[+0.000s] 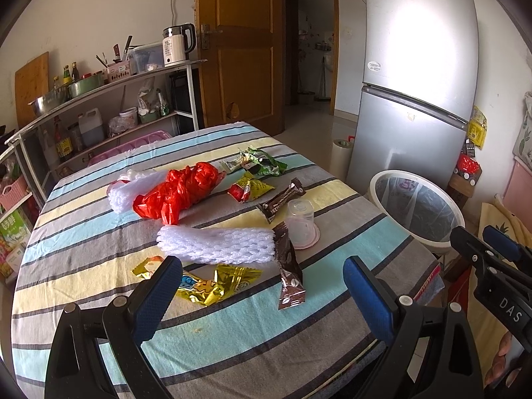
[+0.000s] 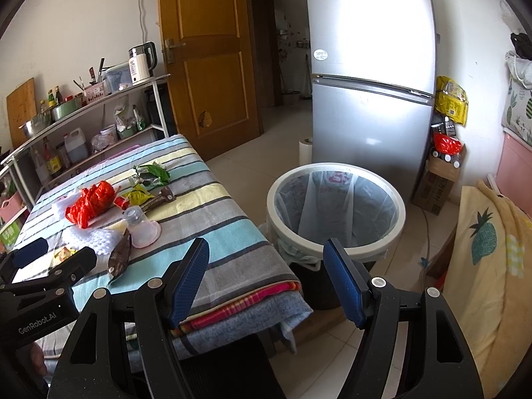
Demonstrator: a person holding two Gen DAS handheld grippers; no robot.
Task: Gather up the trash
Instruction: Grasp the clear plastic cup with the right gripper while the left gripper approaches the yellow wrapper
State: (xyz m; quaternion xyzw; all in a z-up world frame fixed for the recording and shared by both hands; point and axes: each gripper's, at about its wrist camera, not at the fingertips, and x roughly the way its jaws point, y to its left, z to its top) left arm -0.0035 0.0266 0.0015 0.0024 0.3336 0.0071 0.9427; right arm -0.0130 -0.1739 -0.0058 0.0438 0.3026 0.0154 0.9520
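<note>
Trash lies on the striped table (image 1: 232,342): a red plastic bag (image 1: 176,193), white foam nets (image 1: 216,244), a gold wrapper (image 1: 212,286), brown wrappers (image 1: 289,272), a yellow-red wrapper (image 1: 249,189), a green wrapper (image 1: 262,161) and an upturned clear cup (image 1: 301,221). My left gripper (image 1: 262,286) is open and empty above the table's near edge, by the gold wrapper. My right gripper (image 2: 266,266) is open and empty, to the right of the table, in front of the lined white bin (image 2: 335,202). The bin also shows in the left wrist view (image 1: 415,209).
A silver fridge (image 2: 369,99) stands behind the bin. A metal shelf (image 1: 99,99) with a kettle, bowls and bottles runs along the left wall. A wooden door (image 1: 242,50) is at the back. A pineapple-print cloth (image 2: 485,249) lies at the right.
</note>
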